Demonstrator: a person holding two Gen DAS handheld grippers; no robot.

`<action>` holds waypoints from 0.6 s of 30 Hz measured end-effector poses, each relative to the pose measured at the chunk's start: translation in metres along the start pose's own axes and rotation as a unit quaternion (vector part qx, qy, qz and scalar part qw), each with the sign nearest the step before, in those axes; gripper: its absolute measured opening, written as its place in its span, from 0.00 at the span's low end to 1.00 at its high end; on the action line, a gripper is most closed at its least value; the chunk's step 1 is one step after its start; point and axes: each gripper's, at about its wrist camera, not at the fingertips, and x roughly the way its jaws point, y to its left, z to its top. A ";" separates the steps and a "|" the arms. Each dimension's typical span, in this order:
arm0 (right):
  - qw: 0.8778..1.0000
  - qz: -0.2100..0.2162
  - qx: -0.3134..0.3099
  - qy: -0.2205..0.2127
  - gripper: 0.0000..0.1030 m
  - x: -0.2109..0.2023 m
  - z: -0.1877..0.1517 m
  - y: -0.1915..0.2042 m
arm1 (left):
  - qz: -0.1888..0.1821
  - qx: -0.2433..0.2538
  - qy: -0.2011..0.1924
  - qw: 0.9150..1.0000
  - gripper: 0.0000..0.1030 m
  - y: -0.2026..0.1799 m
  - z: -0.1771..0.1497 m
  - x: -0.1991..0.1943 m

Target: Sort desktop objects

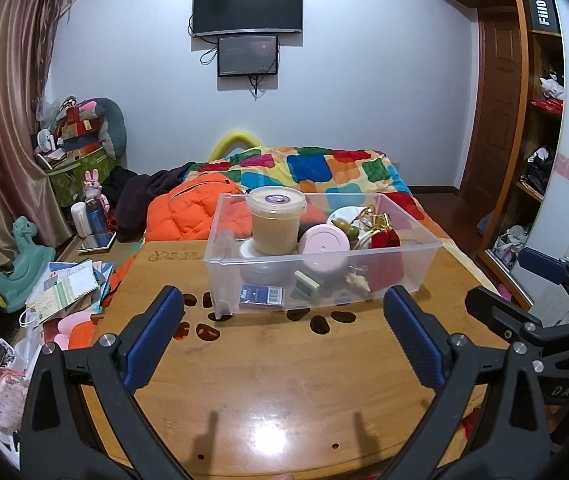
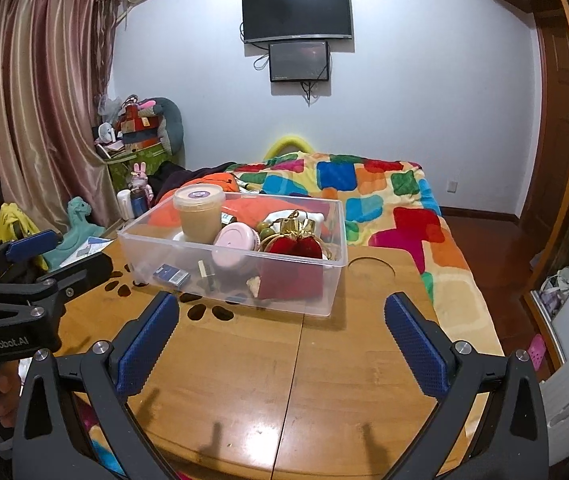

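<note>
A clear plastic bin [image 1: 420, 268] [image 2: 336, 280] stands at the far side of the wooden table [image 1: 276, 376] [image 2: 324, 380]. In it are a lidded beige tub [image 1: 275, 220] [image 2: 199, 214], a pink round case [image 1: 324, 248] [image 2: 233, 249], a blue card box [image 1: 261, 295] [image 2: 171, 274], a red-and-gold ornament [image 1: 382, 234] [image 2: 296, 242] and a dark red box [image 2: 290, 280]. My left gripper [image 1: 283, 310] is open and empty, short of the bin. My right gripper [image 2: 282, 318] is open and empty, near the bin's front wall. Each gripper shows in the other's view: the right [image 1: 524, 320], the left [image 2: 16, 280].
Leaf-shaped cut-outs [image 1: 204, 330] [image 2: 200, 312] pierce the table before the bin; a round recess [image 2: 370, 269] lies to its right. A bed with a colourful quilt [image 1: 324, 172] [image 2: 384, 192] is behind. Papers and toys [image 1: 64, 284] clutter the left; shelves [image 1: 540, 160] stand right.
</note>
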 end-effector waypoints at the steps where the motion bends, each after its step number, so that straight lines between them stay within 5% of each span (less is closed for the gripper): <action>1: 1.000 -0.001 -0.002 -0.001 0.99 -0.001 -0.001 0.001 | 0.002 -0.001 -0.002 1.000 0.98 -0.001 -0.001 -0.001; 18: 1.000 0.003 0.002 0.011 0.99 0.003 -0.009 -0.002 | -0.001 0.004 -0.012 1.000 0.98 -0.008 -0.009 -0.006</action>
